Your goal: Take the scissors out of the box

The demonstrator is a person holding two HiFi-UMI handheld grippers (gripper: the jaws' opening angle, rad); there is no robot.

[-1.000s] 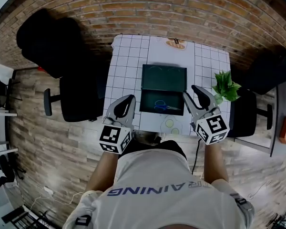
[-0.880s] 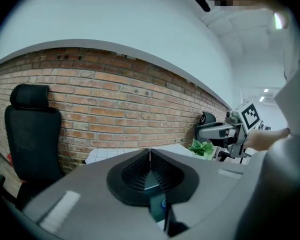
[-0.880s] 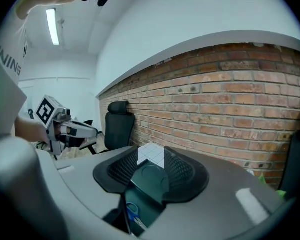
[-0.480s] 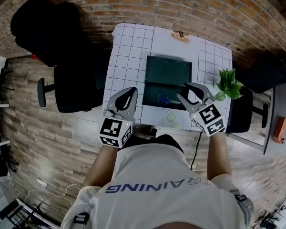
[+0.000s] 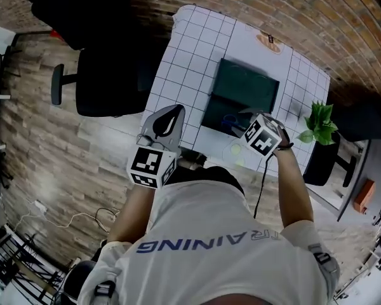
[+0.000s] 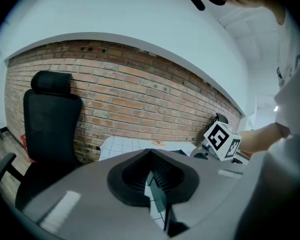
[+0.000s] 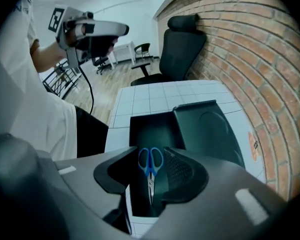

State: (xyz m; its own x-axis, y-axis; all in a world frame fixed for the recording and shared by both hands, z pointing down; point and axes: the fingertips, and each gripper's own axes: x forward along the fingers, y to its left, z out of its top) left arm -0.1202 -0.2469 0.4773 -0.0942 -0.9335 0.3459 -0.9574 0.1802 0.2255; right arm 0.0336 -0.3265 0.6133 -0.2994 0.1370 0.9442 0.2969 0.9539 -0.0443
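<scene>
Two jaws of the right gripper [image 7: 150,149] stand wide apart and grip nothing. They point steeply down over the open box [image 7: 146,129] on the white gridded table [image 7: 140,101]. The scissors [image 7: 150,170] lie flat on the floor of the box's dark base, straight below this gripper and framed in the gap between its jaws. Their blue handles point away from the gripper's camera and the blades point toward it. Their long axis therefore runs along the gap, so the jaws would likely close across the handles from either side. The lid [image 7: 210,126] lies folded back on the table toward the brick wall, clear of the path down. The left gripper [image 6: 150,152] is held off near the table's front edge, well apart from the box. Its tips are together and hold nothing, so the right hand is plainly the nearer one for the pick.
</scene>
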